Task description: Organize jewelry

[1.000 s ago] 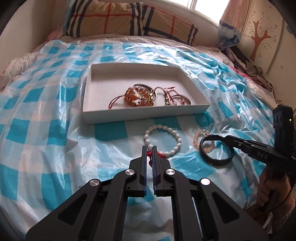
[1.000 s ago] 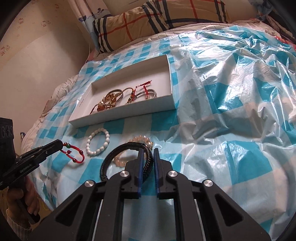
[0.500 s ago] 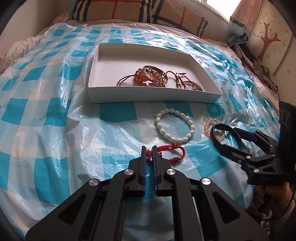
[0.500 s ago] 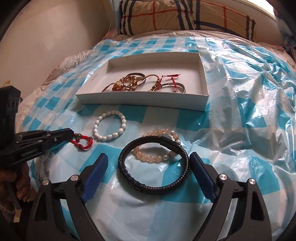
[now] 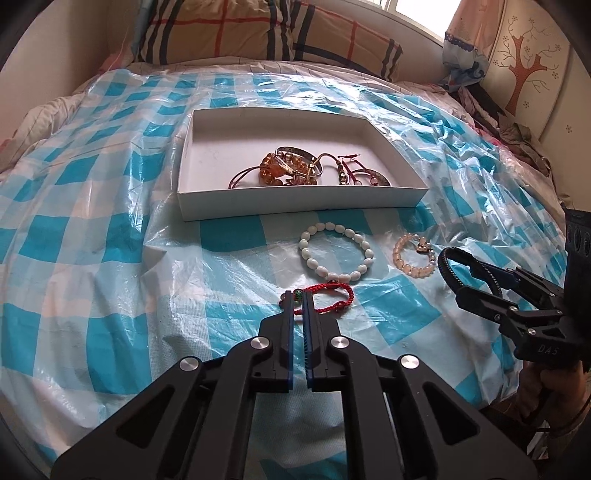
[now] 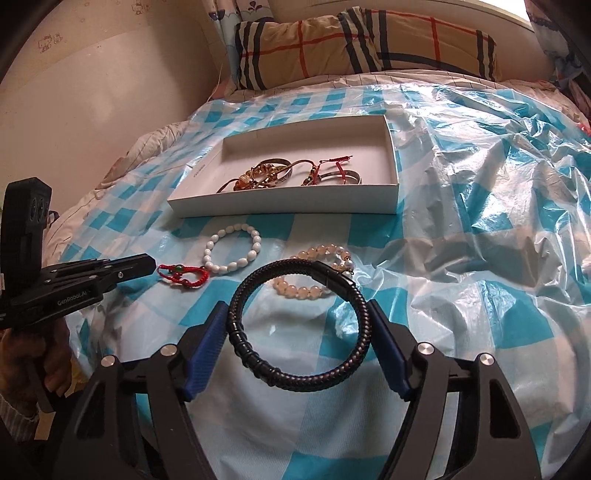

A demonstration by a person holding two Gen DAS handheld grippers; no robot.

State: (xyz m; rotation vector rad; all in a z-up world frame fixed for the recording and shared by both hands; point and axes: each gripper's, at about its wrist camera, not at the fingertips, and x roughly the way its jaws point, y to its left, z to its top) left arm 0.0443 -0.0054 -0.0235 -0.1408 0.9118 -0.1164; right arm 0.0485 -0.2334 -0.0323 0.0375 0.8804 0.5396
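My left gripper (image 5: 298, 301) is shut on one end of a red cord bracelet (image 5: 328, 298), which trails right over the sheet; it also shows in the right wrist view (image 6: 183, 275). My right gripper (image 6: 297, 317) is open, its blue pads (image 6: 207, 341) on either side of a black braided bracelet (image 6: 297, 325) that lies between them. A white bead bracelet (image 5: 335, 252) and a peach bead bracelet (image 5: 413, 254) lie in front of a white tray (image 5: 295, 208) that holds several bracelets.
The bed is covered by a crinkled blue-and-white checked plastic sheet (image 5: 110, 229). A plaid pillow (image 5: 258, 33) lies at the head, with walls and a curtain behind. Clothes are heaped at the far right edge (image 5: 517, 136).
My right gripper opened from shut and let the black bracelet rest between its jaws. My left gripper stayed shut on the red bracelet and drew back from the tray.
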